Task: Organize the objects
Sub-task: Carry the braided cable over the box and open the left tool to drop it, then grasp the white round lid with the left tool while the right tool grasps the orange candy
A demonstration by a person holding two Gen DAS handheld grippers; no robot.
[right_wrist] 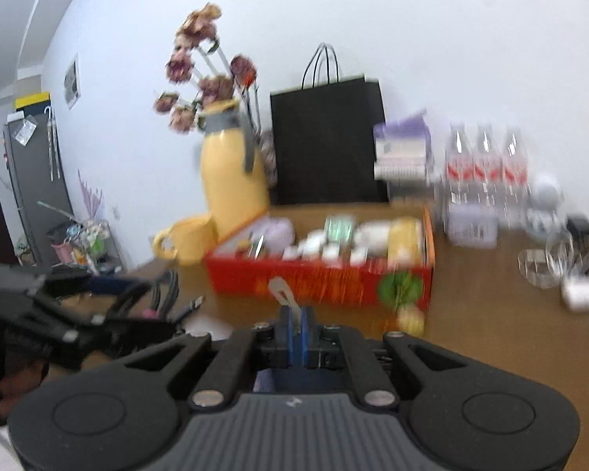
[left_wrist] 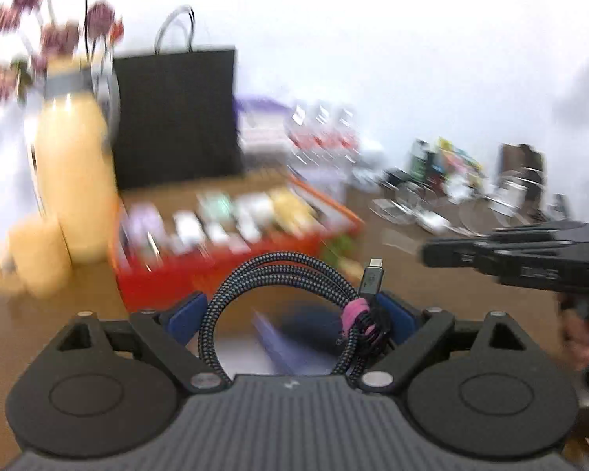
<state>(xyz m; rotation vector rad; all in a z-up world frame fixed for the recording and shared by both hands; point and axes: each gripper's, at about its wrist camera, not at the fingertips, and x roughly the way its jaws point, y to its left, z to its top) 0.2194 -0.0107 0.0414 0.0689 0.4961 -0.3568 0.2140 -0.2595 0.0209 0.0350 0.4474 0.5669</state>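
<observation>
In the left wrist view my left gripper (left_wrist: 290, 308) is shut on a coiled braided cable (left_wrist: 278, 271), bound with a pink strap (left_wrist: 355, 312). Its grey plug (left_wrist: 371, 280) points up. Just beyond stands a red box (left_wrist: 216, 274) holding several small packs. My right gripper (left_wrist: 426, 253) reaches in from the right, fingers together. In the right wrist view the right gripper (right_wrist: 296, 316) is shut on a thin grey metal piece (right_wrist: 280, 292) that sticks up before the red box (right_wrist: 318, 282). The left gripper (right_wrist: 137, 288) with the cable is at the left edge.
On the brown table stand a yellow flask (right_wrist: 231, 180) with dried flowers, a yellow mug (right_wrist: 188, 241), a black paper bag (right_wrist: 328, 141), a purple box (right_wrist: 402, 149) and clear bottles (right_wrist: 485, 165). Clear holders and small white items (right_wrist: 577, 292) lie at the right.
</observation>
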